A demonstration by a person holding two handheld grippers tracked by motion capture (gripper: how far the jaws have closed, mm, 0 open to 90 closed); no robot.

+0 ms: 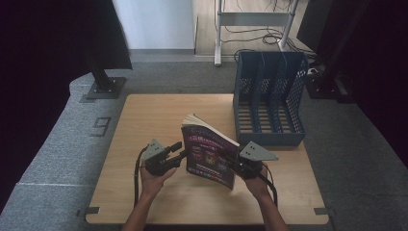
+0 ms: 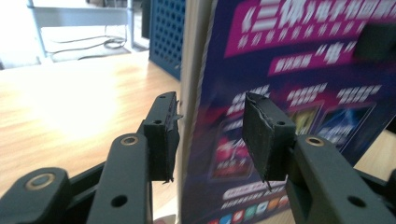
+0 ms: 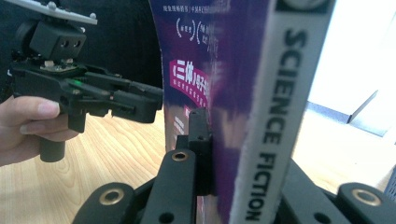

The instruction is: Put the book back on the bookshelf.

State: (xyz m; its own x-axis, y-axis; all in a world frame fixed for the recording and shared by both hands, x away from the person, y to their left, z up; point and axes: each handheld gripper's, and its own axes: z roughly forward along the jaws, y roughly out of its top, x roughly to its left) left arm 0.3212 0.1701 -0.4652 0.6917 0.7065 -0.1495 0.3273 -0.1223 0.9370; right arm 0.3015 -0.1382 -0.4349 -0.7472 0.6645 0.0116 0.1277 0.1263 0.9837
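A thick purple paperback point(image 1: 209, 154) stands upright on the wooden table point(image 1: 144, 120), tilted a little, with "SCIENCE FICTION" printed down its spine point(image 3: 280, 93). My right gripper point(image 1: 232, 161) is shut on the spine side, and one black jaw presses flat against the cover in the right gripper view point(image 3: 243, 158). My left gripper point(image 1: 182, 150) reaches in from the left. Its jaws straddle the book's page edge point(image 2: 191, 93), and the pads point(image 2: 163, 135) stand off from the paper and the cover point(image 2: 289, 70). The left gripper point(image 3: 156, 100) also appears beside the book, held in a hand.
A dark blue slotted file rack point(image 1: 269, 96) stands at the table's back right, close behind the book. Bare tabletop lies to the left and in front. Beyond the table are grey floor, a monitor stand base point(image 1: 103, 86) and cables.
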